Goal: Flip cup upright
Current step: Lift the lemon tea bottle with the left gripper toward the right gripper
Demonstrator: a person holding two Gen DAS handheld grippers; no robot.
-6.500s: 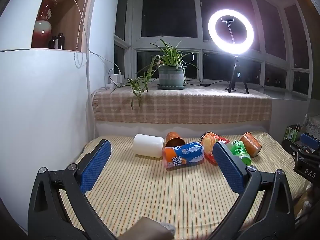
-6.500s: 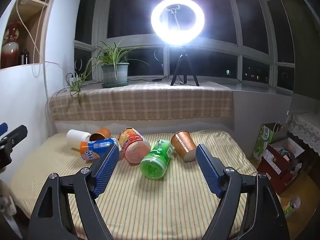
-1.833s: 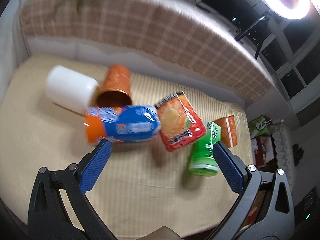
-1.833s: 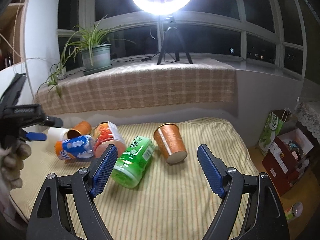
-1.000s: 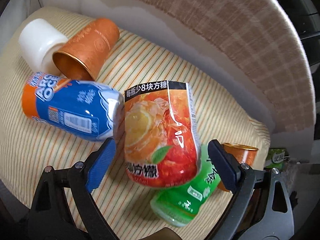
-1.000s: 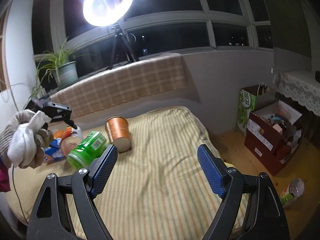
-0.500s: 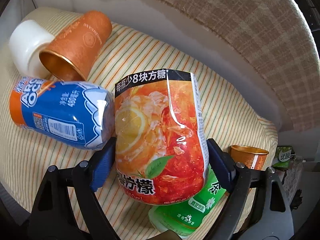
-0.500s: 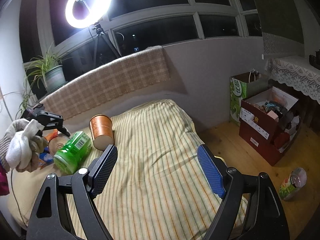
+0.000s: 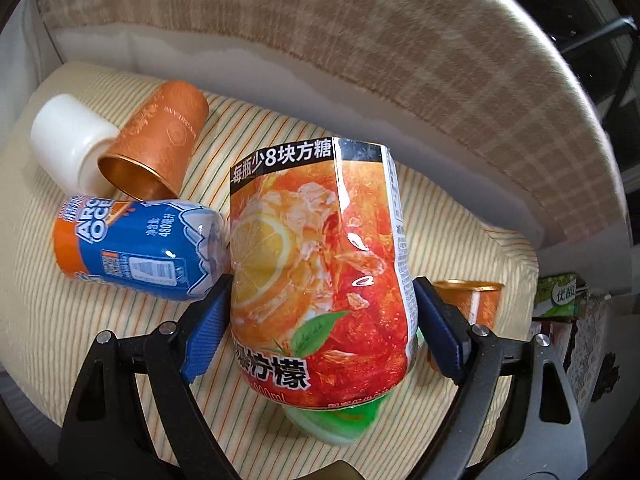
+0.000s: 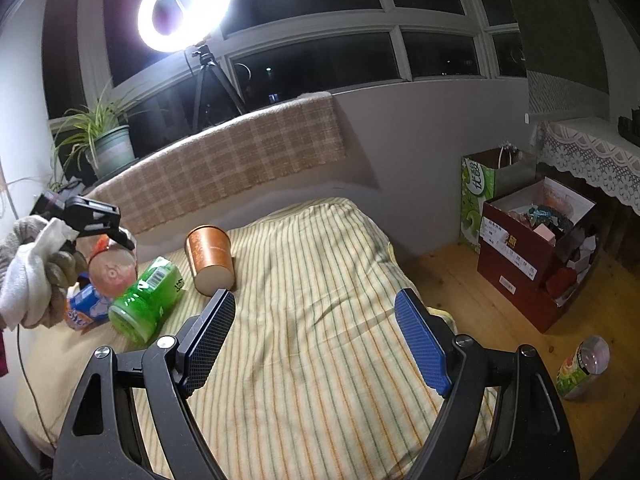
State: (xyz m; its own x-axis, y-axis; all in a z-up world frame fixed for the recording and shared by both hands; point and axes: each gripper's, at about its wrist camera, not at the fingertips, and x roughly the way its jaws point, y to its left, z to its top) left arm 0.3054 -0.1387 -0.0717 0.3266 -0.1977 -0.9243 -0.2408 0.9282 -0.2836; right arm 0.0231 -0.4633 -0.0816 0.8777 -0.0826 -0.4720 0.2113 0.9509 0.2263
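- Closing in since half a second ago, the left gripper now has its blue pads against both sides of the red lemon-tea cup, where before they stood just off it.
- Left wrist view: the red cup fills the middle of the picture, pinched low on its body between the two pads.
- Under the red cup's near end a green bottle shows; it lies on the striped cloth.
- Just left of the red cup lies a blue and orange bottle, touching it. Beyond that lie an orange cup on its side, mouth toward the camera, and a white cup beside it.
- Another orange cup shows behind the right-hand pad.
- Right wrist view: the right gripper hangs over the bare striped cloth with its pads spread wide and nothing between them.
- Far left, a gloved hand holds the left gripper at the red cup, which lies near the cloth's left side beside the green bottle.
- An orange cup lies just right of the green bottle, well ahead of the right gripper.
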